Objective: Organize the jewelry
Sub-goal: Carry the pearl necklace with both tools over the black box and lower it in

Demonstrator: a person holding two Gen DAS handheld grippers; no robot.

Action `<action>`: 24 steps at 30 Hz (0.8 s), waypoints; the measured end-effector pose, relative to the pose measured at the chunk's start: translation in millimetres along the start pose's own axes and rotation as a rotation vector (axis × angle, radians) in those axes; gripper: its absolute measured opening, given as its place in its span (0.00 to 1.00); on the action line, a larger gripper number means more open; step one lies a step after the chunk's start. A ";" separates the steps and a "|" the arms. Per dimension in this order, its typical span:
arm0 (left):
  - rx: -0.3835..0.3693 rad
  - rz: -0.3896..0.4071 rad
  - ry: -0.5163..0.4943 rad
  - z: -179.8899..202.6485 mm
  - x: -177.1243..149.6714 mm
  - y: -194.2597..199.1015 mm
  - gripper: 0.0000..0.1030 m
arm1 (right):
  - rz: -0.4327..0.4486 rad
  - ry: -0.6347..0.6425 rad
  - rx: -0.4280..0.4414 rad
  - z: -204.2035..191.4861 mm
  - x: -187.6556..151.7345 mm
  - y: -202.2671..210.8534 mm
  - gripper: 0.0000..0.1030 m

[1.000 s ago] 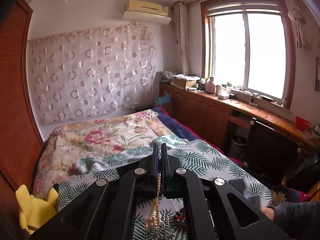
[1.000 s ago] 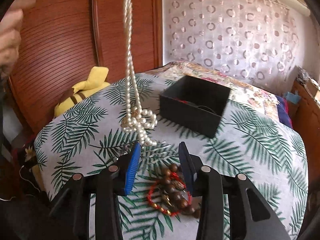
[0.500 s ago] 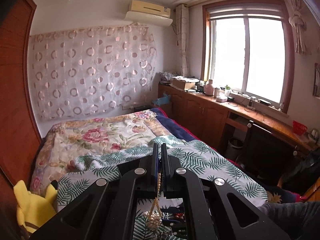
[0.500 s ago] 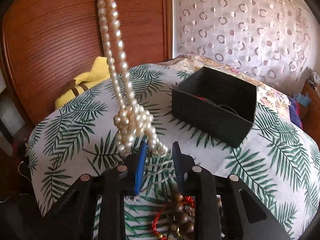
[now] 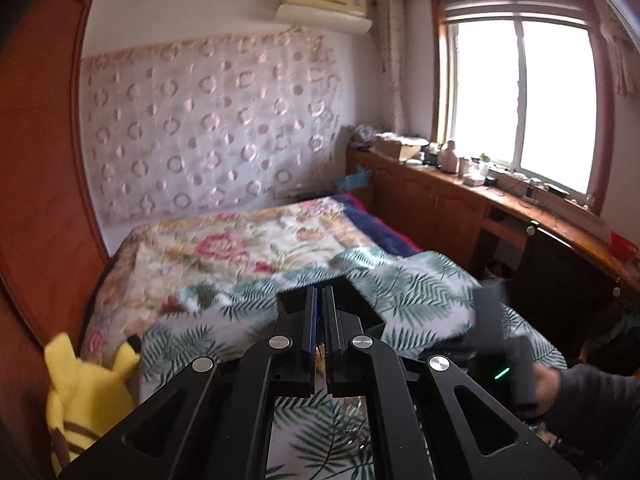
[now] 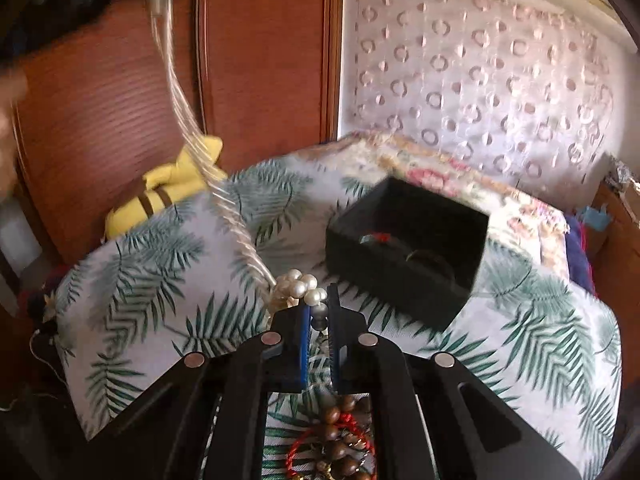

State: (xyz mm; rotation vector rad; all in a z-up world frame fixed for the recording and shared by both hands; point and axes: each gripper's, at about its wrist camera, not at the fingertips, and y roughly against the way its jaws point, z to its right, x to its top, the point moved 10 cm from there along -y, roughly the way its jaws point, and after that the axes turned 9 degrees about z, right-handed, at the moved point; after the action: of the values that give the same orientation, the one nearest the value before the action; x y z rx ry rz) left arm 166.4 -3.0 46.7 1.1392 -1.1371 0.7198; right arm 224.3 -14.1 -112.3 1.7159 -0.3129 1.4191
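Observation:
A pearl necklace [image 6: 302, 286] stretches blurred from the top left of the right wrist view down to its knotted end. My right gripper [image 6: 320, 304] has its jaws closing on that knot, and a bead sits pressed between the pads. My left gripper [image 5: 320, 292] is shut, with a sliver of the strand [image 5: 320, 350] showing between its fingers. An open black box [image 6: 404, 256] stands on the palm-leaf cloth [image 6: 160, 280] just beyond the right fingertips. It also shows behind the left fingers as the black box [image 5: 362, 308]. A wooden bead bracelet [image 6: 340, 436] and red cord [image 6: 296, 450] lie under the right gripper.
A yellow plush toy [image 5: 80, 392] lies at the bed's left edge beside the wooden wardrobe [image 6: 260, 60]. A floral quilt [image 5: 240, 248] covers the far bed. A wooden counter [image 5: 460, 192] runs under the window. A hand in a dark sleeve [image 5: 592, 396] holds the right gripper.
The right jaws have closed in from wide apart onto the pearl knot. The left gripper has sunk toward the bed, and the strand now slants instead of hanging straight.

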 end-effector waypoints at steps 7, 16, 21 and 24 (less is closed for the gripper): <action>0.019 -0.018 0.013 -14.0 -10.6 -5.7 0.02 | 0.102 0.030 -0.046 11.4 42.9 28.5 0.08; 0.012 0.034 0.006 -7.9 25.7 -8.1 0.02 | 0.149 0.055 -0.106 37.4 88.8 44.0 0.08; 0.011 0.065 0.002 -6.8 51.6 -16.8 0.02 | 0.149 0.055 -0.139 58.3 106.7 40.8 0.08; 0.014 0.068 -0.005 -3.6 63.3 -29.9 0.02 | 0.140 0.056 -0.153 68.4 112.0 33.4 0.08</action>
State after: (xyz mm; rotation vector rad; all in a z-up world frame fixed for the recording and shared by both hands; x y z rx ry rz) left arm 213.8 -14.8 97.0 1.1192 -1.1815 0.7790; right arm 284.1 -48.8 4.2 1.5519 -0.5063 1.5011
